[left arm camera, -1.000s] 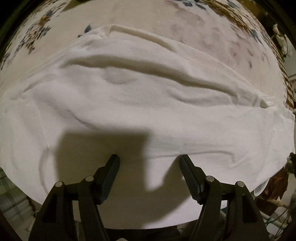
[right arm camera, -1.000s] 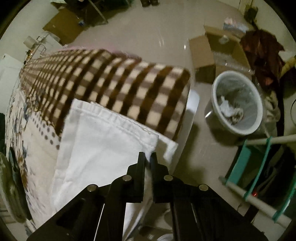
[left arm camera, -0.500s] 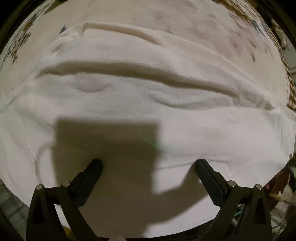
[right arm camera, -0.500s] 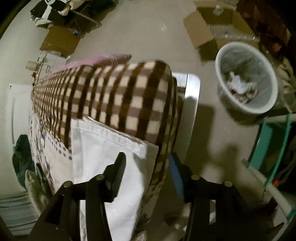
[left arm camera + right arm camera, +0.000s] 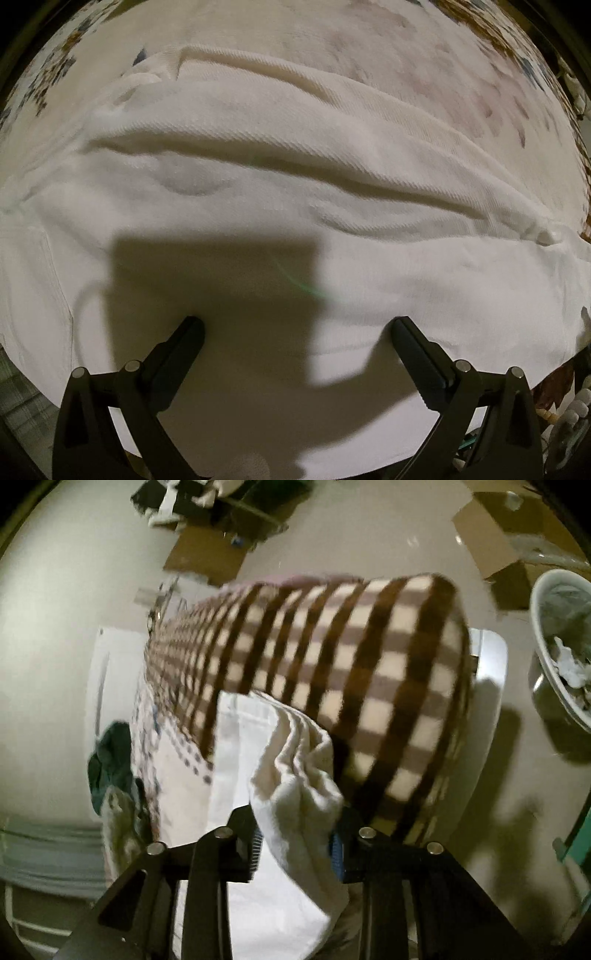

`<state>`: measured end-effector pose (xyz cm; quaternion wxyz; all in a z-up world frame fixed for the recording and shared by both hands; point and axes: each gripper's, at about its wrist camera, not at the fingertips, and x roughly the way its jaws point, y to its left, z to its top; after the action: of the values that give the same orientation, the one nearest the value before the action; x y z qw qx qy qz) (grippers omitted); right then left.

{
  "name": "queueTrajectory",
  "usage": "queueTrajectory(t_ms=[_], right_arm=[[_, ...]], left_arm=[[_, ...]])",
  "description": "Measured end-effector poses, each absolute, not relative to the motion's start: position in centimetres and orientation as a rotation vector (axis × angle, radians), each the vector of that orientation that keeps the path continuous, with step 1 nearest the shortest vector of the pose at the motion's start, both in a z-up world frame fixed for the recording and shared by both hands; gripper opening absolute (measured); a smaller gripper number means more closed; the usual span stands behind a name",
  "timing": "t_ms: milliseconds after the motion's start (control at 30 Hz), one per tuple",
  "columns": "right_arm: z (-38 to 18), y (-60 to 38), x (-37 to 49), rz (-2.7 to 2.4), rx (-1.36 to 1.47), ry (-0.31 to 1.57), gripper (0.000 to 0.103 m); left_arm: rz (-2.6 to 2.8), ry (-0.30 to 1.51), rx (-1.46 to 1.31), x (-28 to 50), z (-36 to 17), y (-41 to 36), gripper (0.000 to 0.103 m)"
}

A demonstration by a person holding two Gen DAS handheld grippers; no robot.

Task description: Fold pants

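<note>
White pants (image 5: 280,206) lie spread and wrinkled across a floral bed cover, filling the left wrist view. My left gripper (image 5: 297,326) is open wide just above the near part of the pants and casts a square shadow on them. In the right wrist view the pants' end (image 5: 299,775) is bunched between the fingers of my right gripper (image 5: 295,840). The jaws stand partly apart with the cloth between them, at the bed's corner.
A brown-and-cream checked blanket (image 5: 369,664) covers the bed's edge beyond the pants. A white waste basket (image 5: 561,646) and cardboard boxes (image 5: 495,539) stand on the floor at the right. Dark green clothing (image 5: 110,760) lies at the left.
My right gripper opened, then moved onto the pants' end, which now bunches between its fingers. My left gripper opened wider and stays low over the pants.
</note>
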<state>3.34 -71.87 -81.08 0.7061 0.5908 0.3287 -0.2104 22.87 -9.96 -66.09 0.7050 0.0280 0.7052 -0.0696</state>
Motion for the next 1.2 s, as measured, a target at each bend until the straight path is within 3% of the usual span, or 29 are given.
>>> queueTrajectory(t_ms=[100, 200, 433, 533, 967, 1200], right_arm=[[-82.5, -72.5, 4.5, -0.433, 1.35, 0.706, 0.045], [-83.7, -73.6, 4.2, -0.34, 1.509, 0.538, 0.046], [-85.0, -73.1, 7.3, -0.323, 1.398, 0.607, 0.05], [-83.9, -72.2, 8.9, -0.361, 1.31, 0.67, 0.013], [-69.7, -58.0, 15.0, -0.201, 1.037, 0.732, 0.008], [-69.3, -42.4, 17.8, -0.019, 0.989, 0.846, 0.008]], left_arm=[[-0.15, 1.553, 0.056, 22.6, -66.3, -11.0, 0.103], [-0.143, 1.537, 0.045, 22.4, -66.4, -10.8, 0.103], [-0.091, 1.494, 0.006, 22.4, -66.4, -10.5, 0.103], [-0.085, 1.498, 0.016, 22.8, -66.1, -11.1, 0.103], [-0.19, 1.398, -0.161, 22.4, -56.9, -7.3, 0.103], [-0.128, 1.371, -0.261, 19.6, -54.4, 1.5, 0.103]])
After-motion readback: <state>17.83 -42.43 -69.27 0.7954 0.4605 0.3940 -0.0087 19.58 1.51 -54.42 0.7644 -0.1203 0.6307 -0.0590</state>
